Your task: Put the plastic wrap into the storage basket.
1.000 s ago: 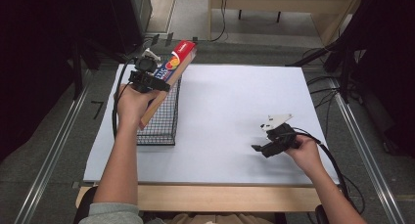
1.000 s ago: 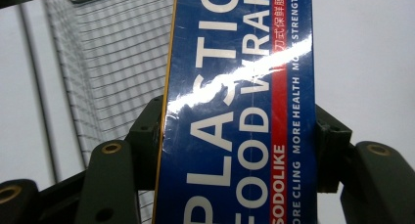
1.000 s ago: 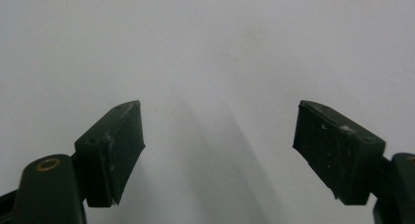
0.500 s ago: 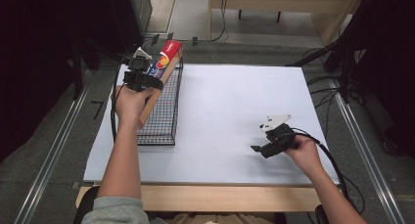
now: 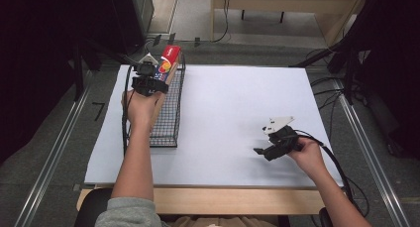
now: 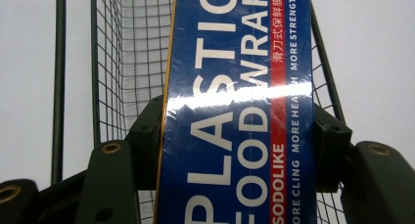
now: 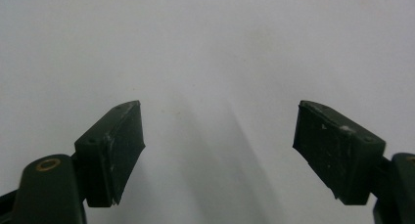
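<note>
Nearest you, your right gripper point(image 5: 261, 151) rests on the desk point(image 5: 233, 108) well right of the wire basket point(image 5: 171, 115), jaws spread and empty. Farther off, your left gripper point(image 5: 148, 82) pinches the plastic wrap box point(image 6: 240, 111) over that basket.

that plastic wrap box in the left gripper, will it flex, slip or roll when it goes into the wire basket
The plastic wrap box looks like long, square-edged carton, so probably stiff and unlikely to roll. Its glossy face shows glare, so it might slip between the left gripper pads. Held over the narrow wire basket, it could catch the rim.
</note>
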